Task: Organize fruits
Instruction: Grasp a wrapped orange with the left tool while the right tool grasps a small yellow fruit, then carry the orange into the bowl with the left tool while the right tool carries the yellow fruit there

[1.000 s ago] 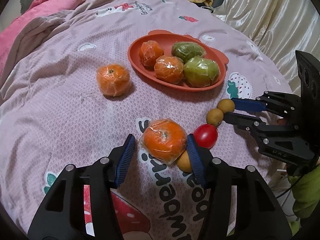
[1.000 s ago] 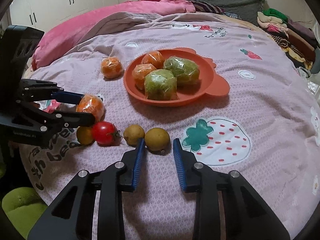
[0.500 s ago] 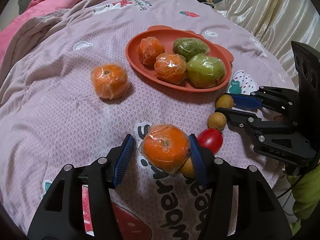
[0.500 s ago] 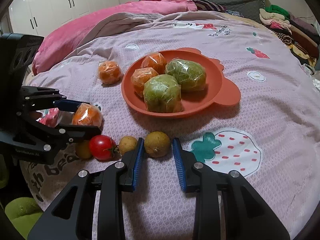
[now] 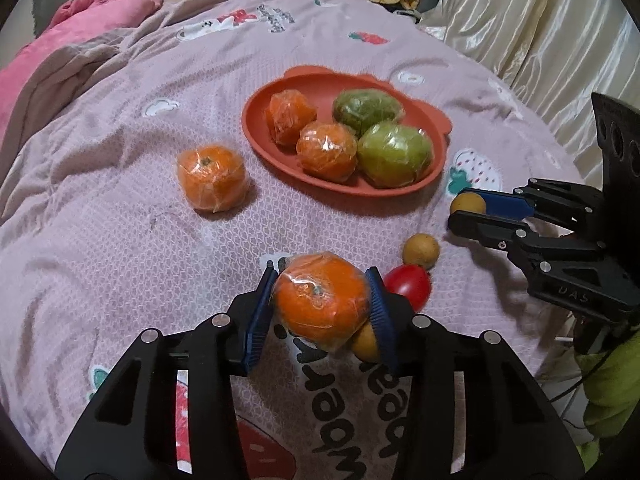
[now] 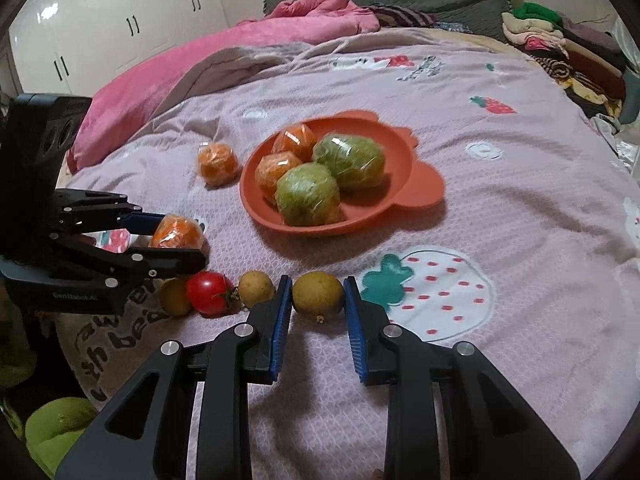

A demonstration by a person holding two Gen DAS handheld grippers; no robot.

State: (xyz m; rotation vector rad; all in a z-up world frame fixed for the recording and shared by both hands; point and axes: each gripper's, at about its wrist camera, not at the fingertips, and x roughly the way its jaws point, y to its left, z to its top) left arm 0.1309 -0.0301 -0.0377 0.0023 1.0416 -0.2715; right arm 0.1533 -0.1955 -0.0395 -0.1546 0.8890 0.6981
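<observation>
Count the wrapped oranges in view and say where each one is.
4. Two lie on the orange plate: one at the back, one nearer. One sits on the bedspread beside the plate. One is clamped in the left tongs. None looks hidden.

Both the left gripper [image 5: 320, 300] and the right gripper [image 6: 316, 308] have matte black skeletal frames with triangular cut-outs, silver round screw heads, and ribbed blue pads [image 6: 279, 326] lining each finger; small pale lettering marks their sides.
</observation>
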